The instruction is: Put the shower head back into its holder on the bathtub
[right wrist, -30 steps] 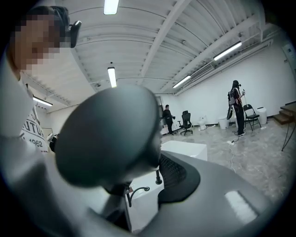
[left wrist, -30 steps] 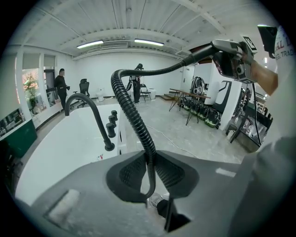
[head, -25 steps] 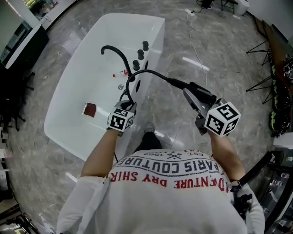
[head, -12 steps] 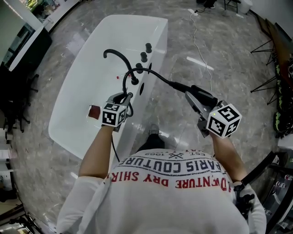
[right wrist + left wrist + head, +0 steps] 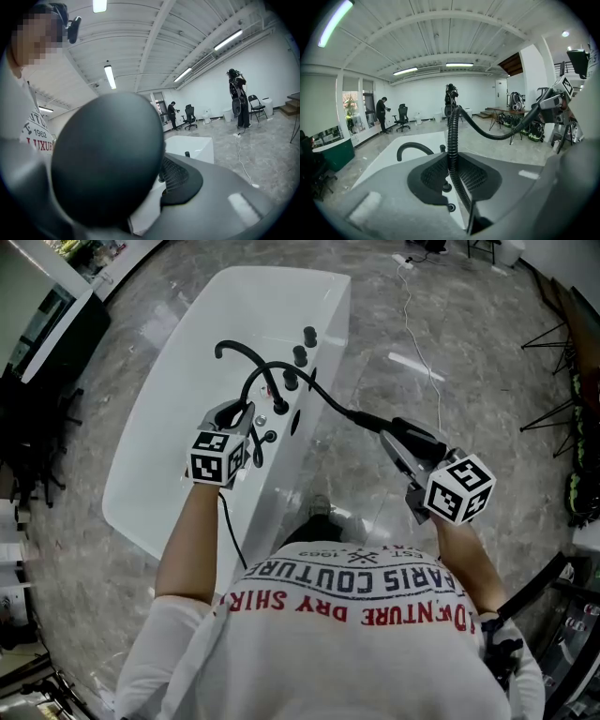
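A white bathtub (image 5: 178, 399) carries a curved black spout (image 5: 236, 351) and black knobs (image 5: 300, 354) on its rim. From that rim a black ribbed hose (image 5: 323, 397) runs to the black shower head (image 5: 412, 439), and my right gripper (image 5: 398, 442) is shut on it, out over the floor to the tub's right. That round head (image 5: 108, 173) fills the right gripper view's left side. My left gripper (image 5: 234, 416) is shut on the hose (image 5: 452, 140) above the rim, near the spout (image 5: 412, 149). I cannot make out the holder.
A white cable (image 5: 410, 310) trails over the grey floor beyond the tub. Black stands (image 5: 562, 334) line the right side and dark cabinets (image 5: 42, 329) the left. Far off, a person (image 5: 383, 112) stands by office chairs.
My left gripper has risen and moved up the picture along the tub rim towards the spout, lifting the hose into a higher loop. The right gripper with the shower head has barely moved.
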{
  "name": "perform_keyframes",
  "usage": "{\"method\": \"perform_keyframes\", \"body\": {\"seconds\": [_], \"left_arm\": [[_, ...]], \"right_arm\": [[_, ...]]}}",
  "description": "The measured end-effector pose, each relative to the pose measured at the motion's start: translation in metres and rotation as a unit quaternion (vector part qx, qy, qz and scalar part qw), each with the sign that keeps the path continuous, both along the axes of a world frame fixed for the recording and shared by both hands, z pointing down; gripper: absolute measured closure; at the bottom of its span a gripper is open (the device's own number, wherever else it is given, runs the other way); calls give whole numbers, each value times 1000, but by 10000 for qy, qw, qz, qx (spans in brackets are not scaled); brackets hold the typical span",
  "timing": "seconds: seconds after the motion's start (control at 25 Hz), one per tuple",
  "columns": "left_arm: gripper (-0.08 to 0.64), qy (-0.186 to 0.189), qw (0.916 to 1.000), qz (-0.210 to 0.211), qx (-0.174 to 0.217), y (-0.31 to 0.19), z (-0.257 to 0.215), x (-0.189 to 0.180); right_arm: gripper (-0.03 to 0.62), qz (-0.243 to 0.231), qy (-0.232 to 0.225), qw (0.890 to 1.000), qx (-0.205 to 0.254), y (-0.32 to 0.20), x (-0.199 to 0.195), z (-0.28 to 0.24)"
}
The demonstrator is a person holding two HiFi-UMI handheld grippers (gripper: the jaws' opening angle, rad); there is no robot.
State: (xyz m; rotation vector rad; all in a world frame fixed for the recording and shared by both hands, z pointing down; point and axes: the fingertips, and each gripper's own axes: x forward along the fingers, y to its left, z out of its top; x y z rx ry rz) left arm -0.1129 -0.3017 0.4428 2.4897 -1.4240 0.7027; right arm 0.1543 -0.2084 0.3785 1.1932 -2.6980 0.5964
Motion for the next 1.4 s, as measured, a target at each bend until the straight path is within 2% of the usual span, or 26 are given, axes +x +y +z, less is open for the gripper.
{"method": "perform_keyframes", "body": {"seconds": [0.36,1.0,1.4], "left_arm": [[494,-132,9991,66,400,-41,-32,5],[494,19,9975,125,696,-96,-73,16],[494,-21,9976,61,696,-119,-67,8]], "right_arm": [[454,57,-54,10000,-7,-16,2,1],[454,38,4,9998,-198,-45,-1,-9],[454,-16,-21,9996,-292,-66,-12,-5]]}}
